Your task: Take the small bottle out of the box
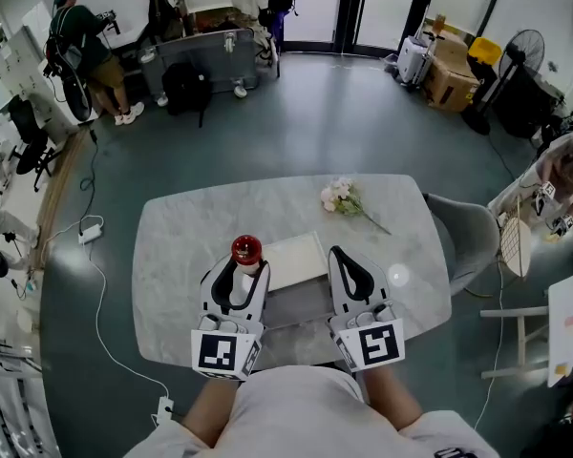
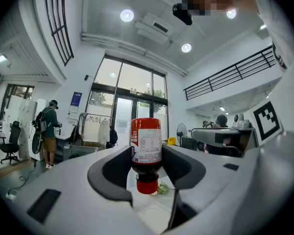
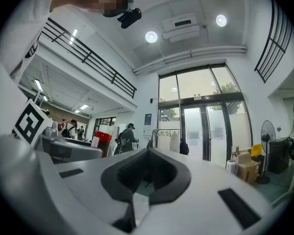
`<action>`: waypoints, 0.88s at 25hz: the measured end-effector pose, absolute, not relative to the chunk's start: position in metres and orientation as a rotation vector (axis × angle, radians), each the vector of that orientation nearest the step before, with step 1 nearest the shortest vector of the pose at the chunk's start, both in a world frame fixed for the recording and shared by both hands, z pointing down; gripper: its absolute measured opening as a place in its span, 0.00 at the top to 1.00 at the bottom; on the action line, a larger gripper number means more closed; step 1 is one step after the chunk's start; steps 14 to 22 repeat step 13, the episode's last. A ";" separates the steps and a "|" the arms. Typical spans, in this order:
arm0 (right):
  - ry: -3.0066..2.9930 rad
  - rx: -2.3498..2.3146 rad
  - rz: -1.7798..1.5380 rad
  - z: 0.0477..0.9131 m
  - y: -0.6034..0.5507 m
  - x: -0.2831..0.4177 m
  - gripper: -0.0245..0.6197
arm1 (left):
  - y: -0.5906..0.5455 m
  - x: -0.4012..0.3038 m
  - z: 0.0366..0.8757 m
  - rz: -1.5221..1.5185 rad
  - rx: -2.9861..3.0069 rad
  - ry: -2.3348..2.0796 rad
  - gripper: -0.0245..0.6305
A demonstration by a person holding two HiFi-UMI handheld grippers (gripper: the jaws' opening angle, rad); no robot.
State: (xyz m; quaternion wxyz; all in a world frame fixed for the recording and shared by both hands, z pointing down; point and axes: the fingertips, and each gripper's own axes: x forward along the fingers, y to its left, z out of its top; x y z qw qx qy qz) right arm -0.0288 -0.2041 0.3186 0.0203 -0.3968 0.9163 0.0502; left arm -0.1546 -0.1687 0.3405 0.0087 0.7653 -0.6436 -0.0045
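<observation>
Cylindrical red-capped bottle [image 2: 146, 142], clamped in left tongs [image 2: 147, 166]

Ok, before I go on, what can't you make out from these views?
- Box contents: head view, too small to tell; its left edge is partly covered by the left gripper and bottle.
- Bottle label print: left gripper view, too small to read.
- Table near edge: head view, hidden by the left gripper, right gripper and the person's body.
- Pale round spot on the table: too small to identify.
</observation>
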 end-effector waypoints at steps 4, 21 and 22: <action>2.847 -1.233 0.155 0.318 -0.203 -0.030 0.92 | -0.168 -0.154 0.339 -0.012 2.397 -2.001 0.64; 2.840 -1.246 0.153 0.318 -0.206 -0.028 0.92 | -0.168 -0.155 0.339 -0.010 2.390 -2.006 0.64; 2.840 -1.246 0.153 0.318 -0.206 -0.028 0.92 | -0.168 -0.155 0.339 -0.010 2.390 -2.006 0.64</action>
